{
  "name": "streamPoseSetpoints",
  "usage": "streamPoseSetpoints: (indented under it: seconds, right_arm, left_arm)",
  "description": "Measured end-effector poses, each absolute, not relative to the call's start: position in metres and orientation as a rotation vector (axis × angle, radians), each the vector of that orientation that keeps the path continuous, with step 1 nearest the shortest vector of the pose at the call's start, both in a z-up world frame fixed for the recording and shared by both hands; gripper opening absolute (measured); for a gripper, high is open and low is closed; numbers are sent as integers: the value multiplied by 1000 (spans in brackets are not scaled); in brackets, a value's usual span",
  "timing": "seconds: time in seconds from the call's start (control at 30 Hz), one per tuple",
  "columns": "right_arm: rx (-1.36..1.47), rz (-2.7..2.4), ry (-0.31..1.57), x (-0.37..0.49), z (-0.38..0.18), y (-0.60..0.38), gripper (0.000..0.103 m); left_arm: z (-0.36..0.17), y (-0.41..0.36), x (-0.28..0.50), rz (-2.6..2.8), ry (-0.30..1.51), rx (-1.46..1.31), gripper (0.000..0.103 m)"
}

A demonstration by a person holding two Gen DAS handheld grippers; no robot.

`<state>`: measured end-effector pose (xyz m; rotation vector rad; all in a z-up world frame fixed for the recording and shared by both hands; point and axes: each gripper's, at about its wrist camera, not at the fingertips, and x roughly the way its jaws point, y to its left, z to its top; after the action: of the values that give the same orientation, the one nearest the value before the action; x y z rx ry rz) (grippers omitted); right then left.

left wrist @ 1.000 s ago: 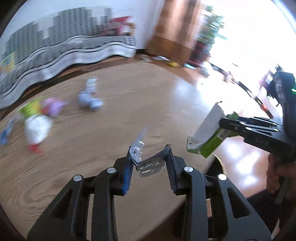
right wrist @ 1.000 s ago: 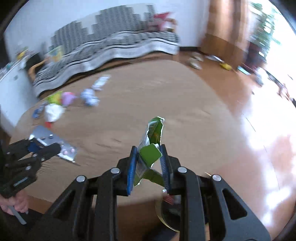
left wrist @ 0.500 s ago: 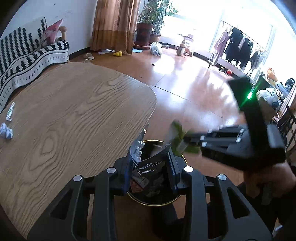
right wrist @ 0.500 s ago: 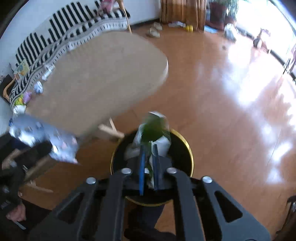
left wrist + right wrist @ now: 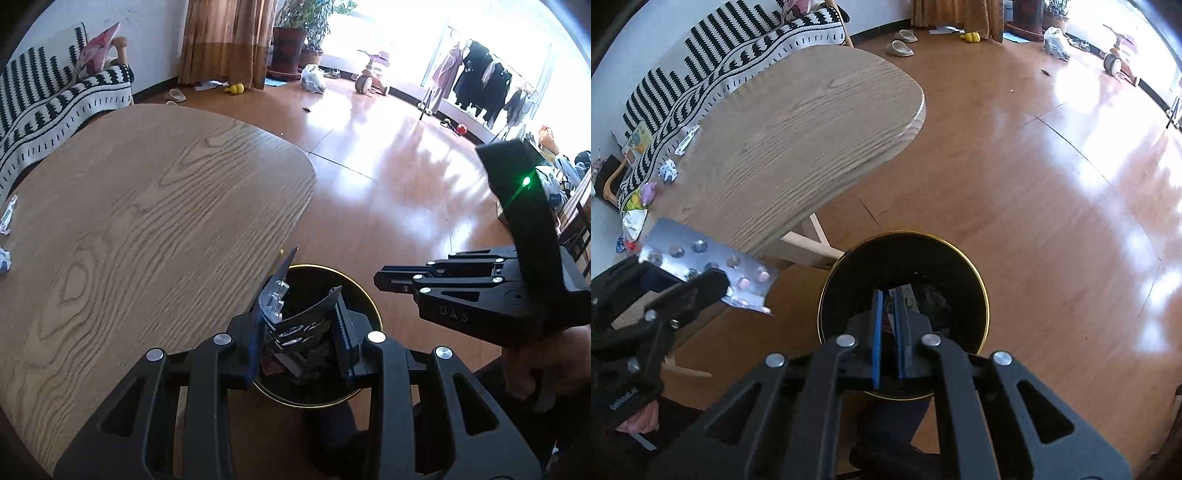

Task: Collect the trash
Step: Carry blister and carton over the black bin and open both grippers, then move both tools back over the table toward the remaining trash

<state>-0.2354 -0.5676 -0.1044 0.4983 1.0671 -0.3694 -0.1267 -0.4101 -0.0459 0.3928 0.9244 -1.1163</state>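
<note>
**Both grippers over the bin, one with a blister pack**

Here the wooden floor [image 5: 1052, 192] fills most of the right wrist view, glossy with window glare on the far right. The oval wooden table [image 5: 140, 229] takes up the left of both views, its rounded end overhanging the floor. Behind it, on the far left, runs a sofa under a black-and-white patterned throw [image 5: 713, 70].

Near the table's end, on the floor, stands the round black bin [image 5: 846, 273] with a gold rim; scraps lie inside, though the dark interior makes them hard to tell apart.

The left gripper [image 5: 301, 332] hangs above the bin's near left rim, its jaws clamped on a silver blister pack [image 5: 709, 267], which is bent between the blue pads [image 5: 255, 336] and juts up and out. The right gripper [image 5: 889, 332] points down into the bin's mouth with its jaws closed together and nothing between them.

On the table's far left edge sit remaining bits of trash: a crumpled foil ball [image 5: 668, 170], a clear wrapper [image 5: 686, 139], a small purple item [image 5: 649, 192] and a white crumpled wrapper [image 5: 634, 223].
</note>
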Motion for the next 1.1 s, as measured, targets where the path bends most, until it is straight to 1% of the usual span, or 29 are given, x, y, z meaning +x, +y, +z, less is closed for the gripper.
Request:
streamPoseSetpoints:
  seconds: [0.13,0.17,0.2,0.23,0.27,0.33,0.43,0.53,0.6,0.67,0.83,1.1]
  right_arm:
    - [533,-406,1052,-240,-102,-578,8]
    - [547,-418,1050,-241,-102,-581,14]
    - [558,-429,1047,-244,-102,-584,34]
    - [566,-443,1035,-246,-101,-586,51]
    - [564,-455,1019,-249,-98,-587,74]
    - [531,-477,981,-253,-90,-586,76]
    - [541,-490,977,-255,-90,-588,76]
    - [535,-495,973,-255,-88,-588,76]
    - [519,-489,976,-253,-87,-584,76]
    - [504,-478,984,-246,-86,-577,76]
    - [438,-440,988,-224,-79,-555,78]
    - [356,-267,990,-156,-57,-480,78]
  left_arm:
    - [-54,-418,-128,-1131,945,397,33]
    - [-57,-421,-130,-1140,946,403,33]
    - [-59,-424,-130,-1143,940,411,34]
    - [-61,-429,-131,-1147,927,423,44]
    - [-63,-431,-133,-1151,917,430,59]
    - [-63,-434,-135,-1153,905,420,66]
    - [-62,-434,-134,-1165,911,406,68]
    - [-58,-427,-131,-1158,900,387,73]
    - [-54,-421,-129,-1149,893,373,78]
    - [-49,-407,-123,-1119,878,353,88]
    - [-36,-366,-100,-1024,864,306,93]
    - [-27,-269,-37,-771,895,217,94]
